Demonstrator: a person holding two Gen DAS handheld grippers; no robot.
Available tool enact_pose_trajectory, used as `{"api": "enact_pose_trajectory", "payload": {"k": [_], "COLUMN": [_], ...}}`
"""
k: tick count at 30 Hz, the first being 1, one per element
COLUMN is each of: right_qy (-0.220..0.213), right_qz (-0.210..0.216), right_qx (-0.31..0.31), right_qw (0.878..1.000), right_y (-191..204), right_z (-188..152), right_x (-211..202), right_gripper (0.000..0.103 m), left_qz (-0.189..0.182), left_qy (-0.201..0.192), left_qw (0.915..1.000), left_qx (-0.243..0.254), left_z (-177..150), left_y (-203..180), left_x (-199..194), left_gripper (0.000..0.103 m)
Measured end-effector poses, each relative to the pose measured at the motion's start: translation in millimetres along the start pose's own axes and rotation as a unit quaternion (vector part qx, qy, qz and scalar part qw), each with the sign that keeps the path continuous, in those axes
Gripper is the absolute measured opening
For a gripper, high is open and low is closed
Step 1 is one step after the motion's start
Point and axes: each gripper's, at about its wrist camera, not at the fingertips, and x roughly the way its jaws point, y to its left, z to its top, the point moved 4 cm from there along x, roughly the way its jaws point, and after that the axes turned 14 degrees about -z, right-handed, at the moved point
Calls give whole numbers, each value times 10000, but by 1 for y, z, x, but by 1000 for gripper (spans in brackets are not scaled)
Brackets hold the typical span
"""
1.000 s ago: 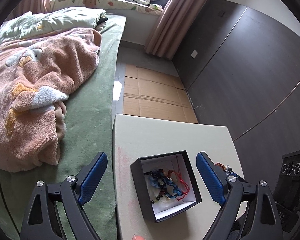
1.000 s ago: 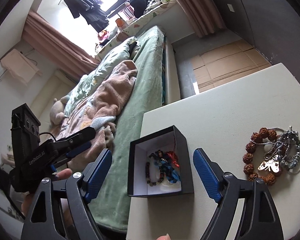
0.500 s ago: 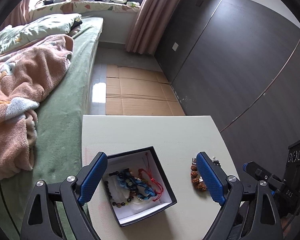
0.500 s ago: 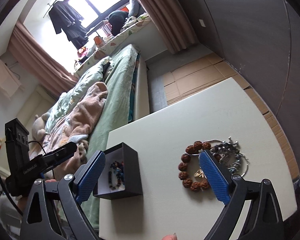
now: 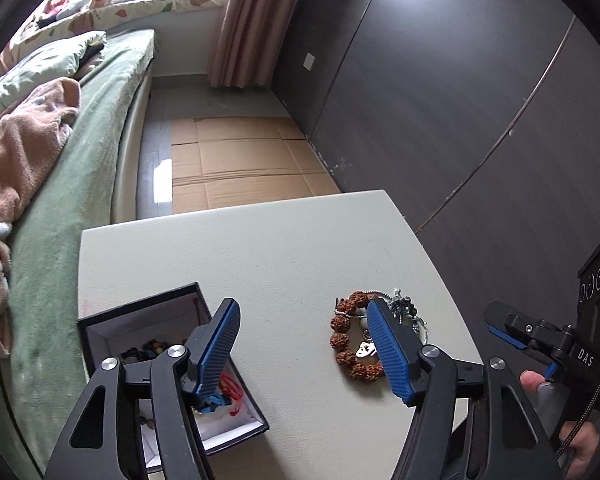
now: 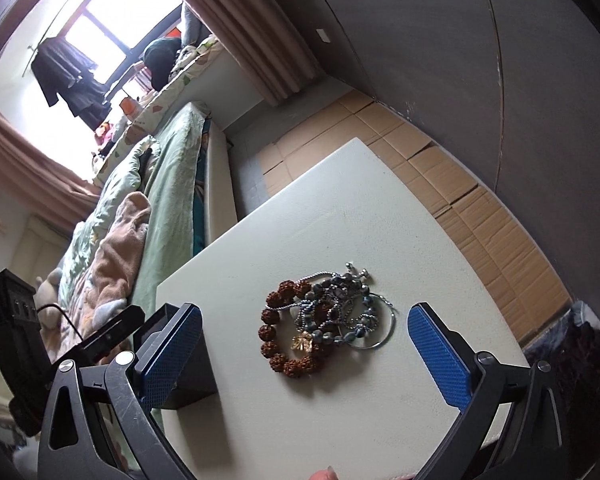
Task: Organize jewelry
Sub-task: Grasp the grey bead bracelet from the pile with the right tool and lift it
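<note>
Brown beads tangling with silver chain: your right gripper, spread wide and empty, is framing them; pinch one strand only. Left gripper gaping too.

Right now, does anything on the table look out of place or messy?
Yes. A tangled heap of jewelry lies loose on the table, outside the black box: a brown bead bracelet knotted with silver chains.
</note>
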Motion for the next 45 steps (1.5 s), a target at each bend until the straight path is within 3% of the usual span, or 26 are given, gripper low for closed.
{"api": "enact_pose_trajectory", "payload": {"k": [3,5,7,11,13,17,21,23,34,36,39,45], "right_qy": [113,211,319,701,888,733,762,831,696,659,845,602], "right_qz": [32,163,334,612,535,345,202,72,-441,-566,-248,408], "right_qx": [84,135,101,70,127,124,85,40,-821,-940,-737,-223], "right_qw": [9999,9996,9989,9956,9945,9966,9969,9965,9932,9918,9934,9971], "right_y": [-8,-10,-9,-4,-4,-7,-11,-14,7,6,-2,-18], "right_z": [-1,-2,-4,-11,-13,-7,-3,-2,2,2,1,9], "right_x": [5,8,13,39,52,61,75,83,96,96,97,69], "right_gripper": [103,97,78,59,46,42,31,31,27,22,10,10], "left_qz": [-26,-7,30,78,76,93,83,68,105,118,113,96], "left_qy": [172,277,375,524,576,626,683,690,641,648,664,764], "left_qw": [9998,9995,9992,9985,9982,9979,9975,9975,9978,9978,9977,9969], "left_qx": [75,136,169,160,151,165,161,161,128,117,99,142], "left_z": [-6,-9,-13,-18,-20,-23,-25,-25,-23,-23,-23,-26], "left_y": [-7,-11,-13,-12,-11,-12,-11,-10,-9,-8,-7,-10], "left_x": [14,23,30,43,48,55,59,59,58,59,60,66], "left_gripper": [56,54,48,33,32,32,32,32,32,32,32,32]}}
